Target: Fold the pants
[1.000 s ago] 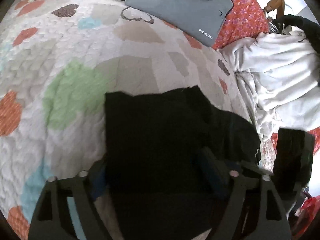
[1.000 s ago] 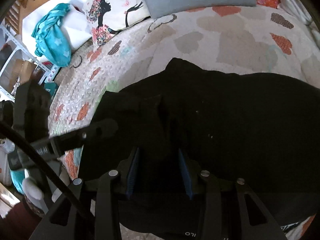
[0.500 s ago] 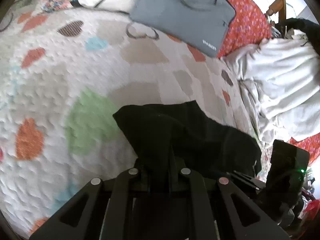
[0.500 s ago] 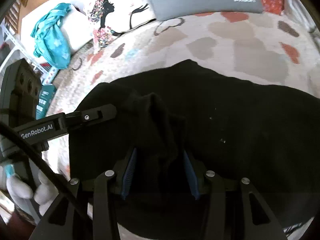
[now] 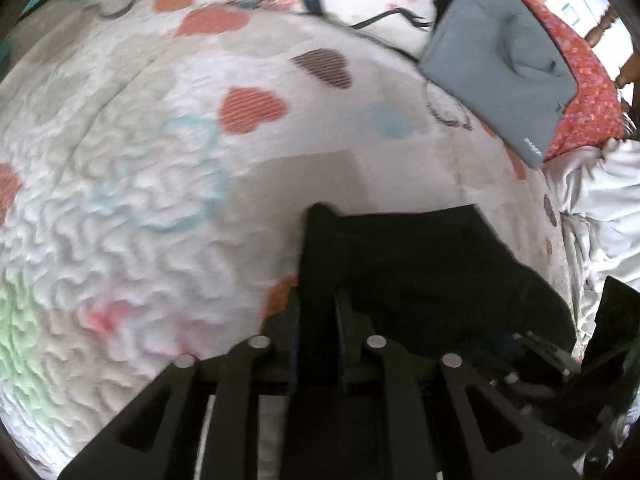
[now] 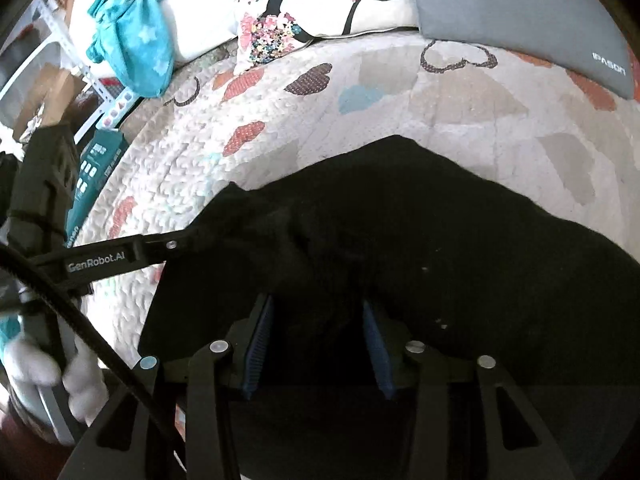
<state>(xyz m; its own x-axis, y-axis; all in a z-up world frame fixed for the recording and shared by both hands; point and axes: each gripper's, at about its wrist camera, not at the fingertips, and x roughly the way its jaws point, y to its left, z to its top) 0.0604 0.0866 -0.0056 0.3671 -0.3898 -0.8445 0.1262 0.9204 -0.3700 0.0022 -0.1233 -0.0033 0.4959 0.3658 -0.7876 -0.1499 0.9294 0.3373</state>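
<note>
- Bed covered by a white quilted spread [image 6: 400,92] printed with hearts in red, brown, blue and beige.
- Far edge: printed cushion [image 6: 320,4] showing a black silhouette with flowers; grey padded case [image 6: 500,4] to its right.
- Far left: teal cloth [image 6: 132,36] draped over a white pillow [image 6: 196,12].
- Far right: red floral fabric [image 5: 588,80], turned wooden posts [image 5: 600,28], bright daylight behind them.
- Right: crumpled white bedding [image 5: 600,200].
- Left: white shelving [image 6: 52,32], teal box [image 6: 96,168].

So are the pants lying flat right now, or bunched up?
Bunched: the black pants hump up in creases between both grippers, not flat on the quilt.
</note>
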